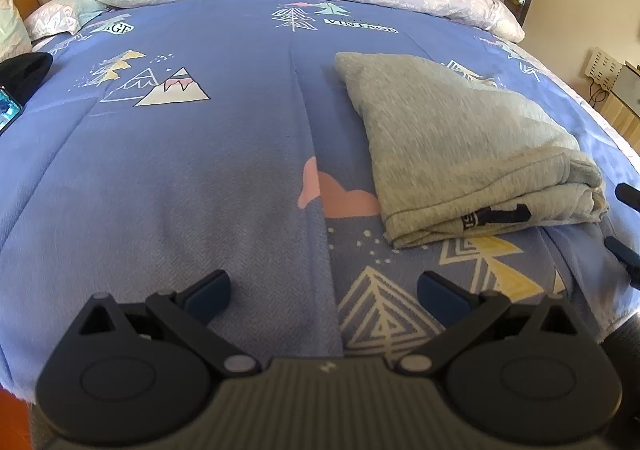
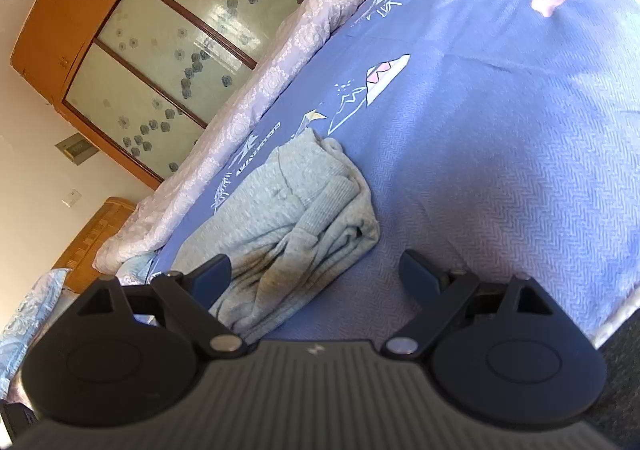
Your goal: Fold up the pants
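Left wrist view shows the grey pants folded into a compact bundle on the blue patterned bedspread, lying ahead and to the right of the left claw, whose fingers are spread wide with nothing between them. Right wrist view shows the right claw likewise released and empty, hovering just beside the bundle's near end, above the bed.
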Demonstrator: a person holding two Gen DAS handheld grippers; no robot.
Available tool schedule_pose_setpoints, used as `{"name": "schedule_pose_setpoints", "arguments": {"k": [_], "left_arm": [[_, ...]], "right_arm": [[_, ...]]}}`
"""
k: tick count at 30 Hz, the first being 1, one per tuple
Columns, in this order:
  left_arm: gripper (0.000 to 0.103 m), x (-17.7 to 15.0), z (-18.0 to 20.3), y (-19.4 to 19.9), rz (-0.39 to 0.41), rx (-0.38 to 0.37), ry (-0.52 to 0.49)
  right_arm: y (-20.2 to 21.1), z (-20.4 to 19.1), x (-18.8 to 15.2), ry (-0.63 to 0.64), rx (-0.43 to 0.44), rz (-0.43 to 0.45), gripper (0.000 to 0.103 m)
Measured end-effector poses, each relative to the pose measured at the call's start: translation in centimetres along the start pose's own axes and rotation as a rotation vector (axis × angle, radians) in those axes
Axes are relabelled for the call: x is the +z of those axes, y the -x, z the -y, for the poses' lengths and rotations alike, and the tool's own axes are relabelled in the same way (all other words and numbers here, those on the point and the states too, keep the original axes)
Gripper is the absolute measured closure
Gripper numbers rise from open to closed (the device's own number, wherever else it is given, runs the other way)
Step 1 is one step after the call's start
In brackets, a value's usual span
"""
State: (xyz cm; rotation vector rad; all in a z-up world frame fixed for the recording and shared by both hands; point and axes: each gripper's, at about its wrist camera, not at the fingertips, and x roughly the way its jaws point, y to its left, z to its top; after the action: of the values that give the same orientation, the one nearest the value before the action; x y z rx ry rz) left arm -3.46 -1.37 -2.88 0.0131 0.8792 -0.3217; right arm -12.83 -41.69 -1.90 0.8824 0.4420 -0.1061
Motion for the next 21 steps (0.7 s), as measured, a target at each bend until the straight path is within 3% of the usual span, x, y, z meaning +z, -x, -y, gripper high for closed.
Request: {"name": "schedule_pose_setpoints", "arguments": {"k": [21], "left_arm": [[0.000, -0.06, 0.44, -0.05, -0.001, 0.018, -0.027]], "right_arm": [[-0.57, -1.00, -0.58, 0.091, -0.044, -0.005, 0.010]]}}
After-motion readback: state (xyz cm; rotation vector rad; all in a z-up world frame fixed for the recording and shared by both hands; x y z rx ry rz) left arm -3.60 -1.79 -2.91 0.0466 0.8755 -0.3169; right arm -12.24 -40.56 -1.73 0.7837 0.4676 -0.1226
